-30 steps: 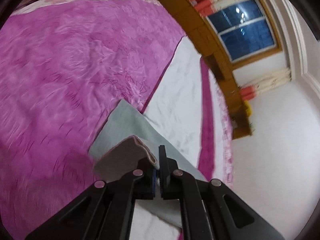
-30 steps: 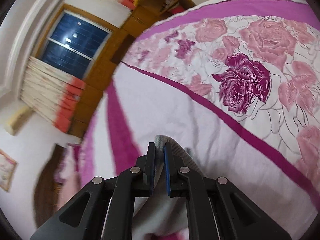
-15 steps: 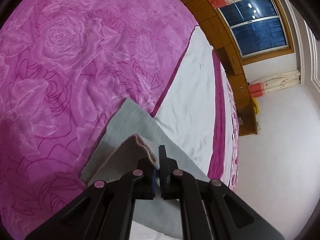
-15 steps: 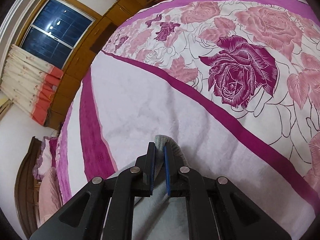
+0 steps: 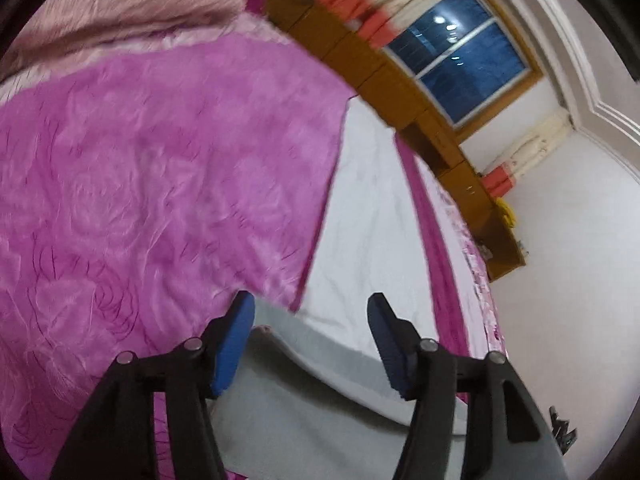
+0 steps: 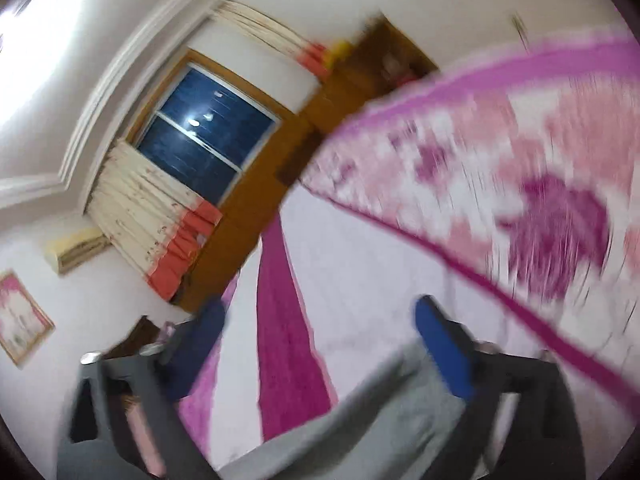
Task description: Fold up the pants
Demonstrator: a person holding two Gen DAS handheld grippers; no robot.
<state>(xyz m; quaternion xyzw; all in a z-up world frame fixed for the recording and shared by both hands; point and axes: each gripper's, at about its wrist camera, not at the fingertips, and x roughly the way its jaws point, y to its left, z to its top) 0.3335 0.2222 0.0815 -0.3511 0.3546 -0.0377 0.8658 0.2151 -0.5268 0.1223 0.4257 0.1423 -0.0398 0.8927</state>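
Magenta rose-patterned bedspread point(image 5: 160, 184); dark window point(image 5: 456, 64) with cream-and-orange curtains point(image 6: 152, 216); framed picture point(image 6: 20, 316) on the wall

Pants point(image 5: 320, 412) lie on the bed point(image 5: 372, 216), under and ahead of the left tool point(image 5: 310, 344), whose jaws are opening above the cloth. Blanket point(image 5: 160, 184) lies left of them. Right tool point(image 6: 320, 344), jaws opening, hangs over the pants' edge. Window point(image 6: 208, 136) sits behind the bed.

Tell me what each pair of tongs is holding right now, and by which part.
Nothing is held. The left tongs and right tongs are both opening, with no fabric between the pads; the grey pants lie loose on the bed below them.
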